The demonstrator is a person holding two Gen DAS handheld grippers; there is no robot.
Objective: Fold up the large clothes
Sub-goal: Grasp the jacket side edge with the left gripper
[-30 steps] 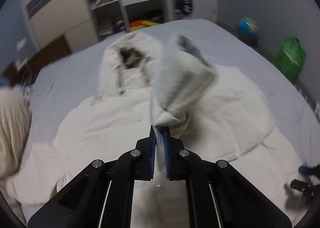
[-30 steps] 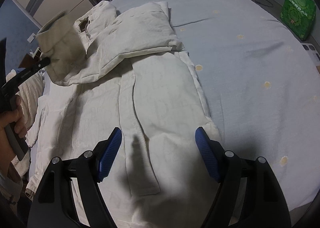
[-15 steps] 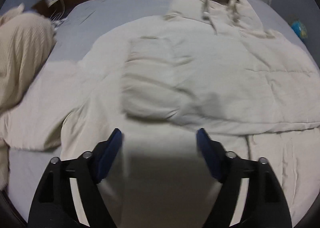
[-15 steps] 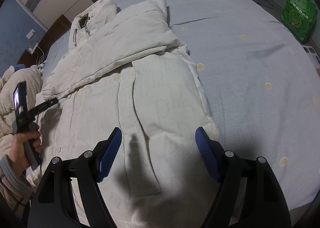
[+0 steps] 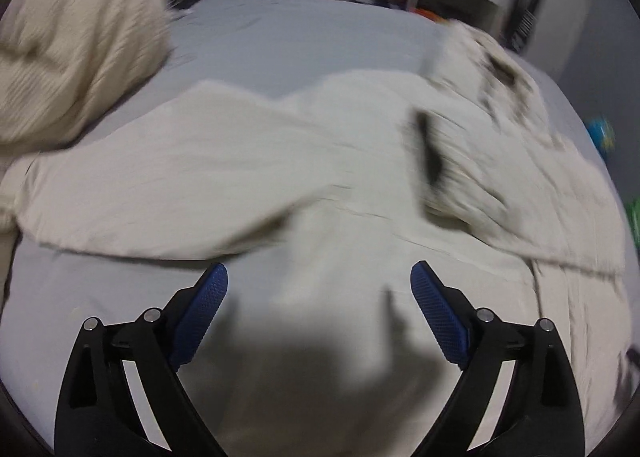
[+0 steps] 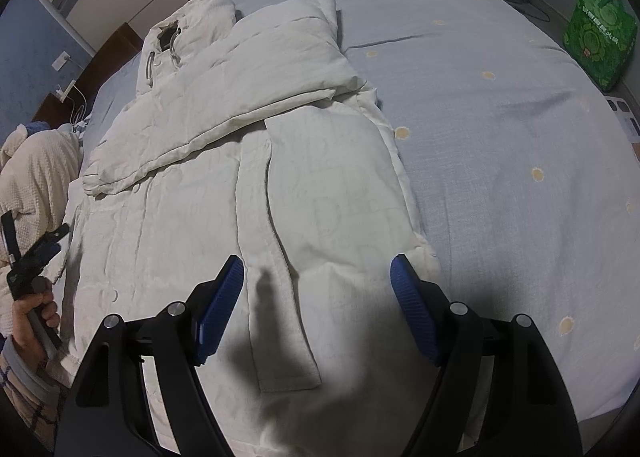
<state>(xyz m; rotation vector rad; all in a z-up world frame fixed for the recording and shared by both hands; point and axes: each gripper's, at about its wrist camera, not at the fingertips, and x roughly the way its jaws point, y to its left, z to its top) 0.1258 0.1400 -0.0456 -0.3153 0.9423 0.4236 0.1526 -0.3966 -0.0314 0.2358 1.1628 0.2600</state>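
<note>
A: Big pic first — where's the coat?

B: Spread on the bed (image 6: pixel 500 105), hood (image 6: pixel 188 29) toward the headboard end. White padded coat (image 6: pixel 180 217), one sleeve (image 6: pixel 248 89) already folded across the chest below the hood. Other sleeve (image 5: pixel 168 185) lies straight out from the body, toward the knit blanket (image 5: pixel 72 57).

A: So which step?

B: Sleeves stage, I'd say, half done. That 2nd sleeve needs folding in next.

A: Grippers?

B: Left gripper (image 5: pixel 318 321) hangs over the coat body near that flat sleeve, fingers (image 5: pixel 202 313) opening, nothing btwn them. Right gripper (image 6: pixel 316 305) over the hem end, fingers (image 6: pixel 414 309) spread, empty too.

A: Next move calls for?

B: Prob. left one reaching out to the cuff, pinching it, carrying it over the chest.
</note>
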